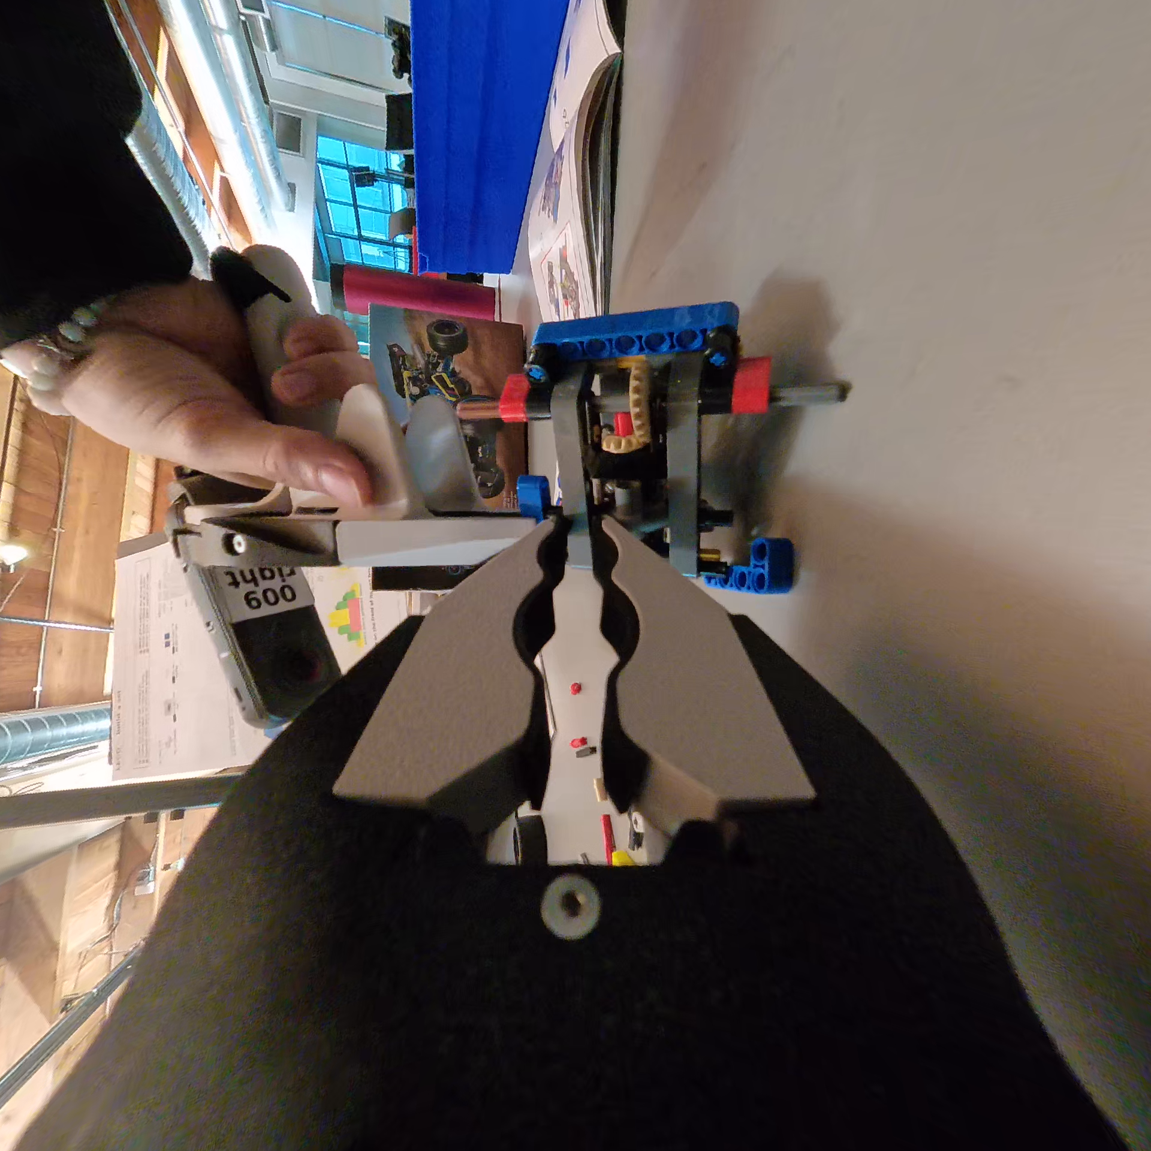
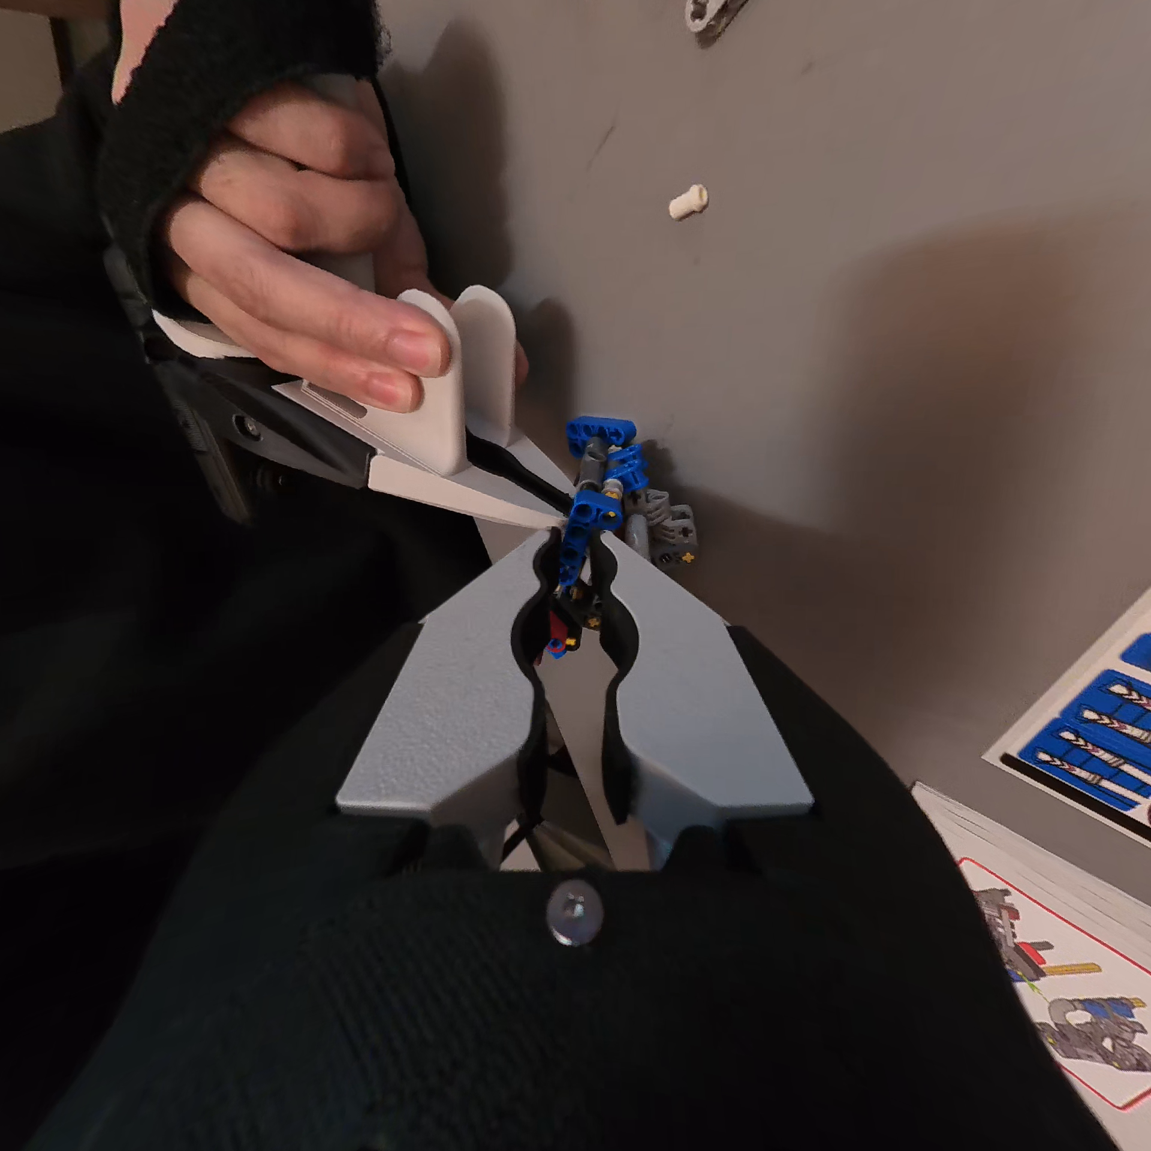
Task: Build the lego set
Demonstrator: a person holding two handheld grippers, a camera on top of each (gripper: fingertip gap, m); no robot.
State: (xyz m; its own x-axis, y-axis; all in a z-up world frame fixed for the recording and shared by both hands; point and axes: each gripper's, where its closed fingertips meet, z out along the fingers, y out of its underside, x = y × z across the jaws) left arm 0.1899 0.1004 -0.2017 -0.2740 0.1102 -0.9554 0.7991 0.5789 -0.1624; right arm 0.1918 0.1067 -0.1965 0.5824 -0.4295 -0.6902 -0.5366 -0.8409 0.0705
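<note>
Assembly (image 1: 629,436) sits mid-frame over the desk (image 1: 934,249), light, rigid, but pins pop loose easily. Left gripper (image 1: 576,539) jaws pinch its grey beam (image 1: 570,454); right gripper (image 2: 576,548) jaws clamp the blue beam (image 2: 576,535). Grab beams, not the axle (image 1: 803,392).

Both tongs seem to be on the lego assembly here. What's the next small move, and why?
Probably press the blue beam home while holding steady. The left tongs pinch a grey beam of the assembly, and the right tongs are closed on the blue beam at its near end; whether it is seated can't be seen.
</note>
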